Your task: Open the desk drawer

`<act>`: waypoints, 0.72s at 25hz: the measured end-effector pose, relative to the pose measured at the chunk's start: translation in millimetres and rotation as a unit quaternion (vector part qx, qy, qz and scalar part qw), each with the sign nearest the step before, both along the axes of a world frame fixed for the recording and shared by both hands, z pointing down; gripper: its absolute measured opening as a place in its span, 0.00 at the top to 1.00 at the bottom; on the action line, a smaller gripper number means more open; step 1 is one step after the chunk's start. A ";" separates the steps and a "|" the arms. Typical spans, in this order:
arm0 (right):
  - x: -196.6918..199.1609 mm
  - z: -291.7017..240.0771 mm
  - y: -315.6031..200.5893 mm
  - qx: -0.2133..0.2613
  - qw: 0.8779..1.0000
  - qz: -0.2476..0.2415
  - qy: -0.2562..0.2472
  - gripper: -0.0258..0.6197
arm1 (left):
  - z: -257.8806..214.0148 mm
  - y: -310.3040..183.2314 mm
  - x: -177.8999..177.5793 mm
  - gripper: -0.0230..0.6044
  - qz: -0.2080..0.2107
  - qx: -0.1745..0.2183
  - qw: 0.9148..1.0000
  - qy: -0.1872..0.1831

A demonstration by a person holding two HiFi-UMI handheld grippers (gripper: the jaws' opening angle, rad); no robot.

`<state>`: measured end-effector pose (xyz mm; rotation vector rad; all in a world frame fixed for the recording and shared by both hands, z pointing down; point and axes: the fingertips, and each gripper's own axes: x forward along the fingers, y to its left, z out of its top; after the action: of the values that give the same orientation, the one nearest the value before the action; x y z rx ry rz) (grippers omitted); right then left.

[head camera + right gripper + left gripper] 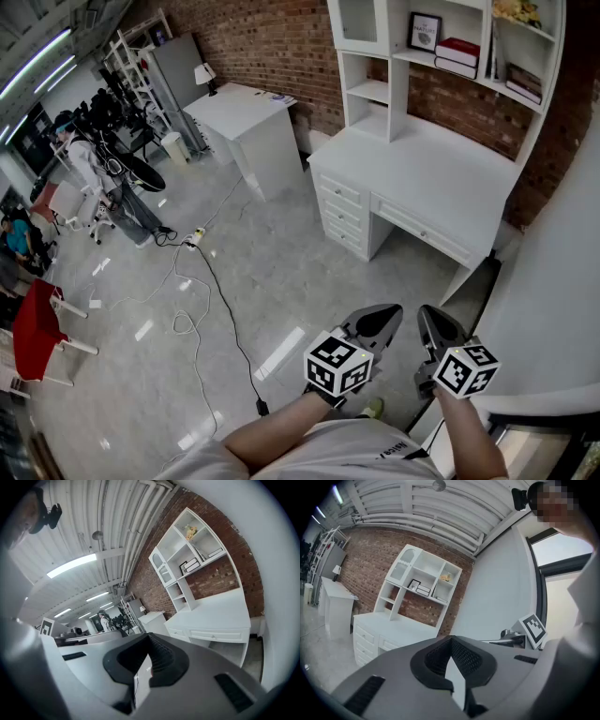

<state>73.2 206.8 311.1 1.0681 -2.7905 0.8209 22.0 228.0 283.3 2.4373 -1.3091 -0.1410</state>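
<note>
White desk drawer (422,232) sits shut, seemingly with small knobs.

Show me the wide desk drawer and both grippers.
wide desk drawer (423,231), head view, middle of its front panel.
left gripper (387,316), head view, between its fingertips.
right gripper (429,319), head view, between its fingertips.

We hold both grippers low in front of the torso, side by side and near each other, pointing forward. The left gripper (375,322) has its jaws closed tip to tip, with nothing between them. The right gripper (437,325) is the same. The left forearm (281,433) and right forearm (467,439) are bare.
</note>
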 end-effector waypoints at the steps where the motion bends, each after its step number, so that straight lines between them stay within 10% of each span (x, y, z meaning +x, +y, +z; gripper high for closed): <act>1: -0.6 0.1 1.1 0.000 1.000 -0.002 0.000 0.93 | 0.4 0.8 -0.2 0.94 -0.001 0.000 1.000 -0.001; 18: 22.0 -2.9 -7.4 -0.023 0.997 -0.001 -0.073 0.93 | 7.9 -6.2 9.1 0.94 -0.013 -0.004 1.000 -0.014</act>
<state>95.2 199.4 308.2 1.0385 -2.8731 0.9976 31.1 221.8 291.2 2.4245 -1.3498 -0.1081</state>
